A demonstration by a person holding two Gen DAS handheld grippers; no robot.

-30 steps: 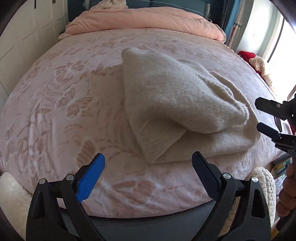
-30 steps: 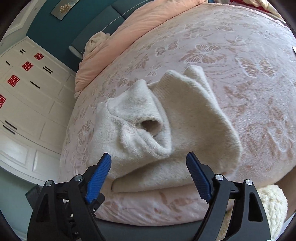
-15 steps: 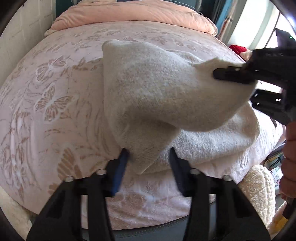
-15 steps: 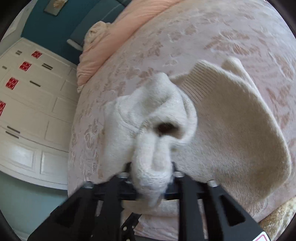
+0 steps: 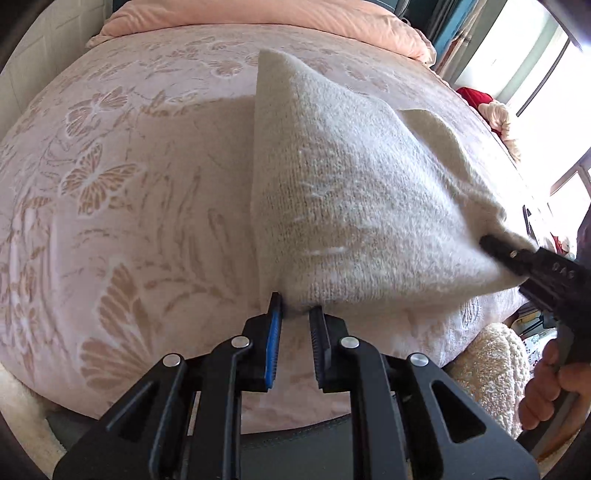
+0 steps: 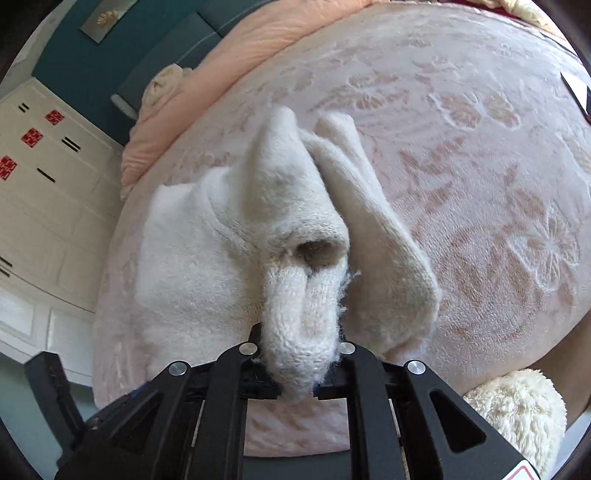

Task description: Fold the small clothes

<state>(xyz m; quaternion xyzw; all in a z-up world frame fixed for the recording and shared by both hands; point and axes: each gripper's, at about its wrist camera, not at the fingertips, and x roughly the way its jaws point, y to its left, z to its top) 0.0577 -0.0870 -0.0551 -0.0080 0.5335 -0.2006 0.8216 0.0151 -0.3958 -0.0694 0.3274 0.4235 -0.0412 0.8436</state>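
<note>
A cream knitted sweater [image 5: 351, 192] lies on a pink bed with butterfly patterns [image 5: 110, 184], its near layer lifted off the cover. My left gripper [image 5: 295, 308] is shut on the sweater's near corner. My right gripper [image 6: 297, 347] is shut on a bunched fold of the sweater [image 6: 288, 258]; it shows in the left wrist view [image 5: 495, 247] at the right, pinching the other near corner. Between the two grippers the held edge is stretched taut. The far part of the sweater rests on the bed.
A peach duvet [image 5: 258, 18] is piled at the head of the bed. White wardrobe doors [image 6: 37, 221] stand on the left. A fluffy cream cushion [image 6: 517, 413] sits below the bed's near edge. A red item [image 5: 476, 99] lies by the window.
Both grippers went from open to shut on the sweater's near edge. They have lifted that layer and pulled it taut between them.
</note>
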